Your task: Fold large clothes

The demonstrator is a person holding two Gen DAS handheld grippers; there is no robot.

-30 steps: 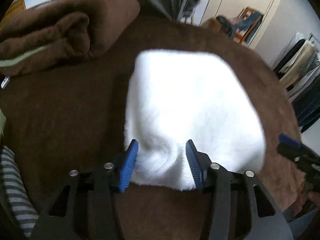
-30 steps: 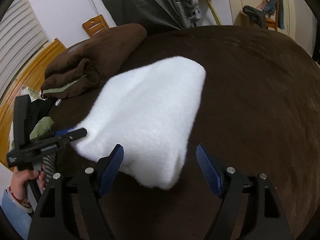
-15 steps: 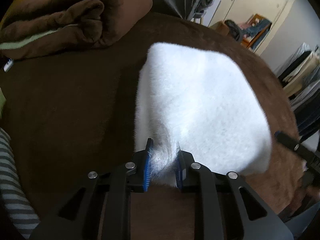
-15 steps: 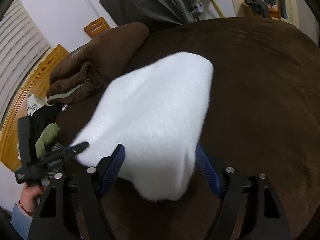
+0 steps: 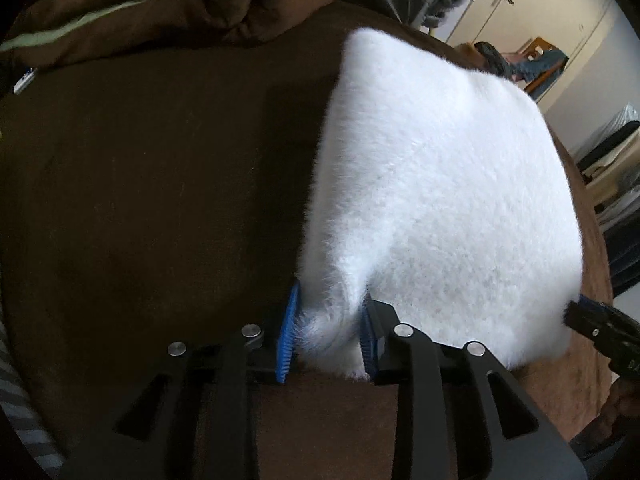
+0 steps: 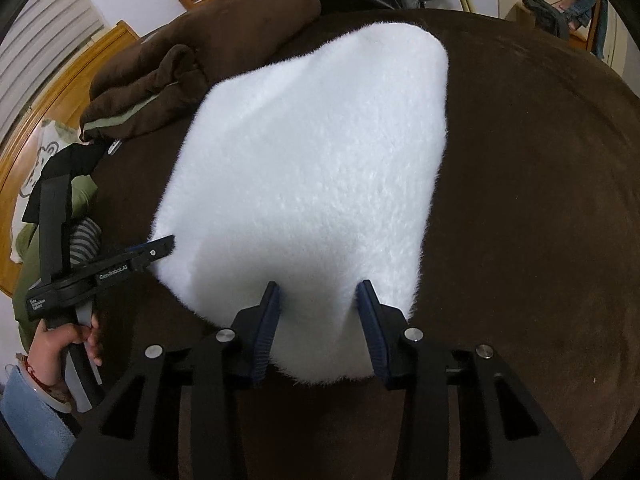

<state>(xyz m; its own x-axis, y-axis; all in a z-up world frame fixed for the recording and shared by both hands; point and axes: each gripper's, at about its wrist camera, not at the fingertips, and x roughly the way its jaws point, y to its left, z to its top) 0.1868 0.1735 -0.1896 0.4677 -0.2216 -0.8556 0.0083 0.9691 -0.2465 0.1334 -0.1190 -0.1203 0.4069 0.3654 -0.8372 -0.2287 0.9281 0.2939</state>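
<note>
A white fluffy garment (image 5: 432, 184), folded into a thick rectangle, lies on the brown bed cover (image 5: 140, 184). My left gripper (image 5: 328, 340) is shut on its near left corner, with the fabric bunched between the blue pads. In the right wrist view the same garment (image 6: 312, 168) fills the middle. My right gripper (image 6: 318, 328) has its pads on both sides of the near right corner and pinches the fabric. The left gripper also shows in the right wrist view (image 6: 160, 246) at the garment's left edge.
A folded brown blanket (image 6: 200, 52) lies at the back left of the bed. Green and striped clothes (image 6: 76, 236) lie at the left edge. A wooden headboard (image 6: 52, 92) runs along the left. Chairs with clothes (image 6: 576, 4) stand at the back right.
My left gripper has closed on the garment's near left corner. My right gripper has moved forward and narrowed onto the near right corner. The near edge has lifted a little.
</note>
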